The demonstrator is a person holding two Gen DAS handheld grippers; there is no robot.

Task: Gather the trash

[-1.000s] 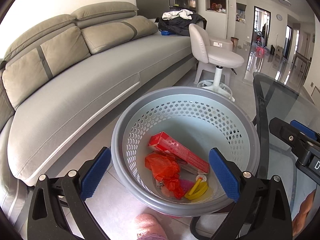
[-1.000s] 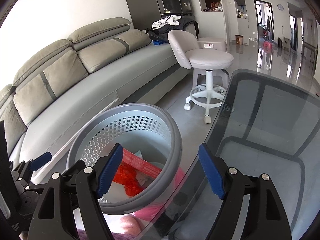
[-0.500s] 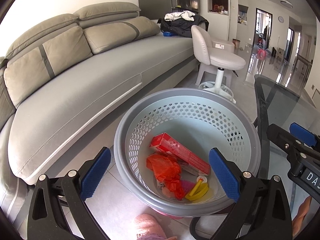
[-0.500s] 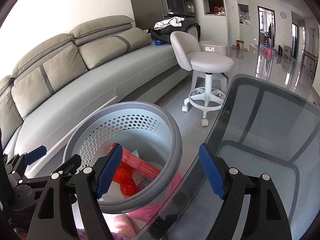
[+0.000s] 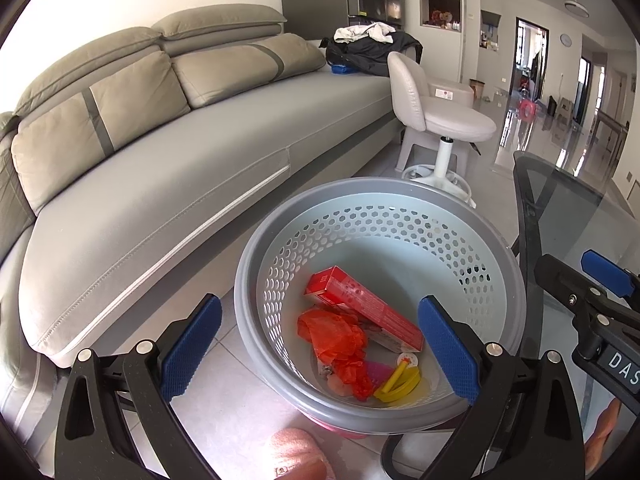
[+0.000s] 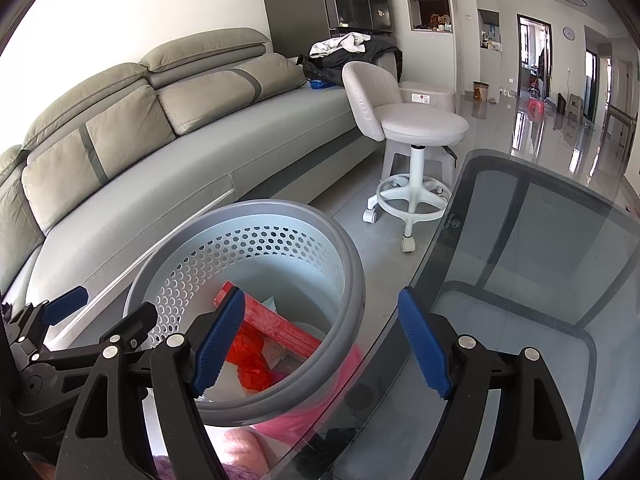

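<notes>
While over basket (image 5: 256, 280) — both tools wide open, empty.

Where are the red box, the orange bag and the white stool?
red box (image 5: 362, 309): left wrist view, its long top face.
orange bag (image 5: 334, 330): left wrist view, crumpled middle.
white stool (image 6: 420, 125): right wrist view, seat cushion.

I see a matt grey plastic basket (image 5: 496, 256) with perforated walls, holding a glossy red cardboard box (image 5: 360, 308) and crinkled orange plastic film (image 5: 336, 332). The counter (image 6: 560, 280) is smooth tinted glass. The sofa (image 5: 180, 184) looks like soft matt leather; the floor tiles (image 6: 520, 128) shine glossily.
</notes>
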